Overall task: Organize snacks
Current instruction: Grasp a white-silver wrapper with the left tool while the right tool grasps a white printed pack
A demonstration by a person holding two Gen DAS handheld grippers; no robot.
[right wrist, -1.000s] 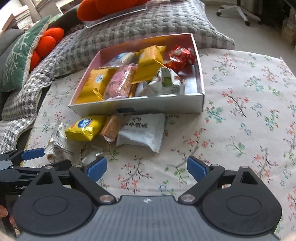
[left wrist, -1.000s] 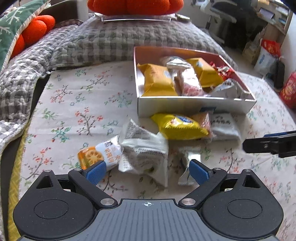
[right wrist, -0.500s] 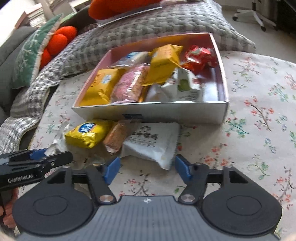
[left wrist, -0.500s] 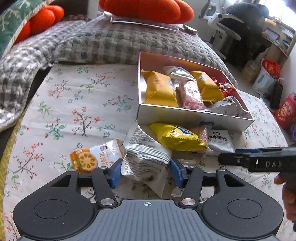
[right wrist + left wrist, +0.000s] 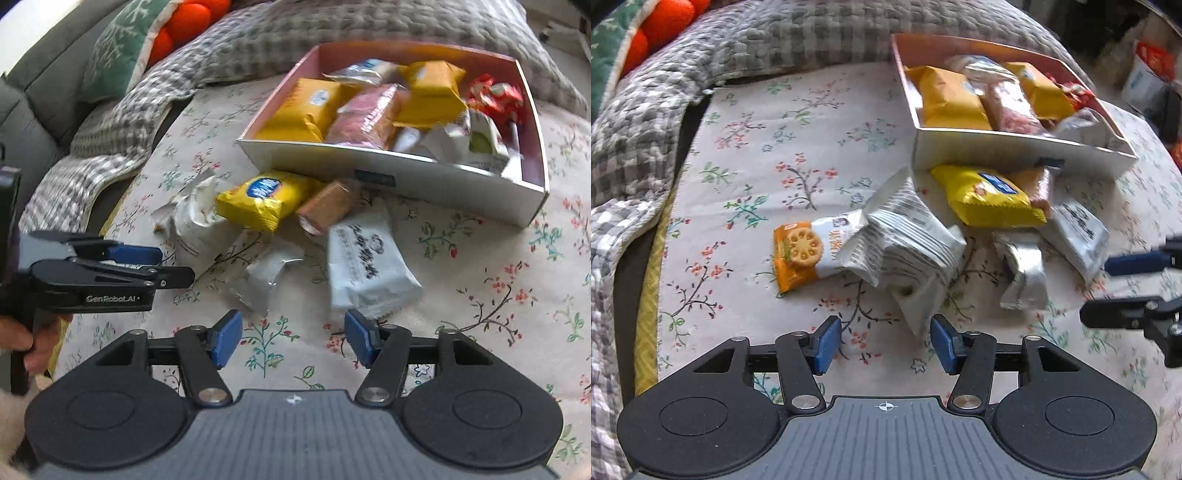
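Observation:
A white box (image 5: pixel 1015 151) with a pink inside holds several snack packs and shows in the right wrist view (image 5: pixel 391 173) too. Loose snacks lie before it on the floral cloth: an orange cookie pack (image 5: pixel 805 251), a white printed pack (image 5: pixel 905 243), a yellow pack (image 5: pixel 990 195), a silver pack (image 5: pixel 1023 273) and a white pack (image 5: pixel 365 262). My left gripper (image 5: pixel 884 345) is open and empty, just short of the white printed pack's corner. My right gripper (image 5: pixel 293 338) is open and empty, with its right pad beside the white pack's near edge.
A grey checked blanket (image 5: pixel 646 122) and a green cushion (image 5: pixel 122 48) with orange balls lie at the left and back. The right gripper's fingers (image 5: pixel 1126 288) reach in from the right of the left wrist view. The left gripper (image 5: pixel 110 273) shows at the left of the right wrist view.
Both grippers narrowed half a second ago and have now opened a little and drawn back. The left gripper no longer straddles the white printed pack. The snacks lie where they were.

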